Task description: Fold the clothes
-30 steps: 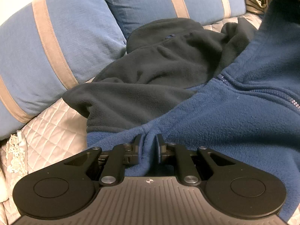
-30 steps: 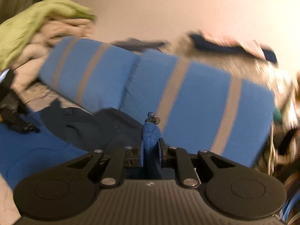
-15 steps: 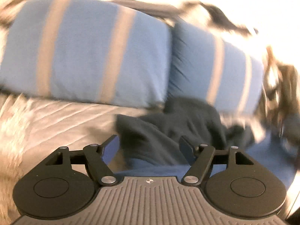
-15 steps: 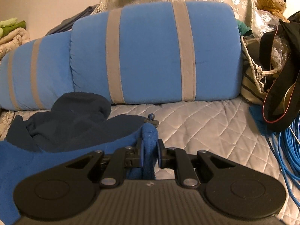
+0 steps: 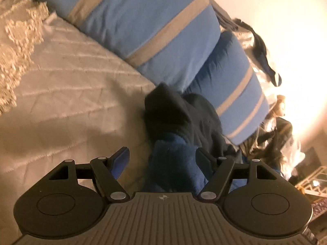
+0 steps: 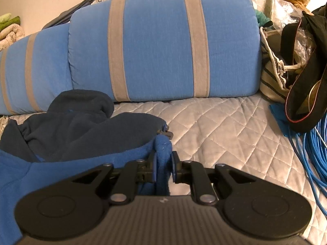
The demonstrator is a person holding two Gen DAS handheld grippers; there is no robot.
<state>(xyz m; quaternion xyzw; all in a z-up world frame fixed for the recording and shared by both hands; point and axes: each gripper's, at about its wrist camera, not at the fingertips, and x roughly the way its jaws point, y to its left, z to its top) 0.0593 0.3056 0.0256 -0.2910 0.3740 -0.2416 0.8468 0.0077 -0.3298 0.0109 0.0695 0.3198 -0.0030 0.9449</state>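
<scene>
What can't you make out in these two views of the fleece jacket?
- Fleece jacket body: right wrist view, cut off by the left edge and behind the right hand-held gripper.
- Jacket hem: left wrist view, behind the left hand-held gripper.
- Clutter right of the pillows: left wrist view, blurred, overexposed.

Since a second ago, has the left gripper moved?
Yes. The left gripper let go of the blue fleece jacket; jaws open, swung left toward the blue striped cushions.

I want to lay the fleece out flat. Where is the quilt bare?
Bare quilt lies right of the fleece, below the striped cushion. More lies left of it in the left view. Bags and blue cable crowd the right edge.
</scene>
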